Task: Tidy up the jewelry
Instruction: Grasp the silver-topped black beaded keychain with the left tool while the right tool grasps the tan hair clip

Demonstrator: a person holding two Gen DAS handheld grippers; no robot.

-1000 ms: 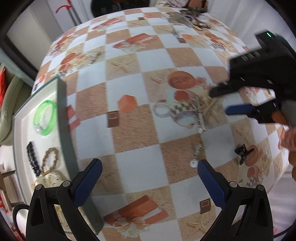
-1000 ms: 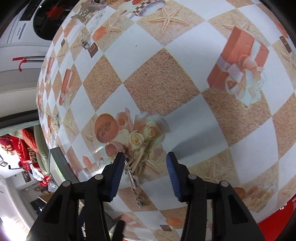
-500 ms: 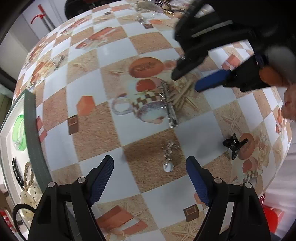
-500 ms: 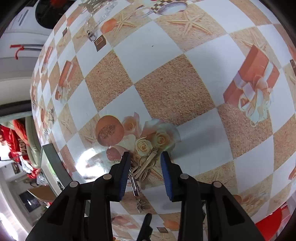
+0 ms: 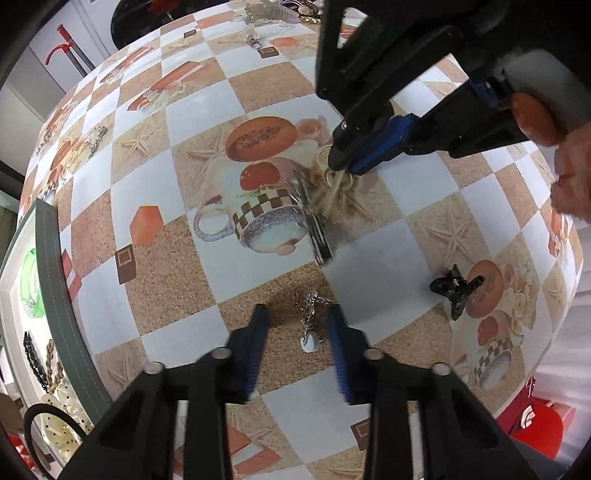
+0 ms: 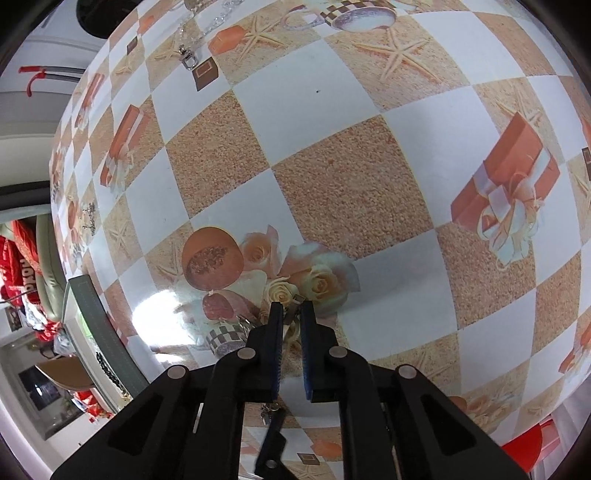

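Closing on a long silver hair clip (image 5: 314, 225) that lies across the printed mug on the tablecloth (image 5: 258, 66), the right gripper (image 6: 291, 314) has its fingers nearly together with one end of the clip between the tips; whether it is firmly pinched I cannot tell. The left gripper (image 5: 299, 332) hovers nearer the table edge, its fingers apart on either side of a small silver chain with a pale round pendant (image 5: 309, 325), not touching it. By my reading the sorting is partly done: a grey-rimmed white tray (image 5: 55, 295) at the left edge already holds a green bangle (image 5: 31, 284), a black bead bracelet (image 5: 31, 354), a brown bead bracelet (image 5: 51, 362) and a cream dotted piece. Left loose are the clip, the chain, a black claw clip (image 5: 456, 288) to the right, another small chain far left and a heap of jewelry (image 5: 273, 13) at the far edge. The cloth is checked white and sandy, printed with starfish, roses and gift boxes. Beyond it are pale walls and red items.
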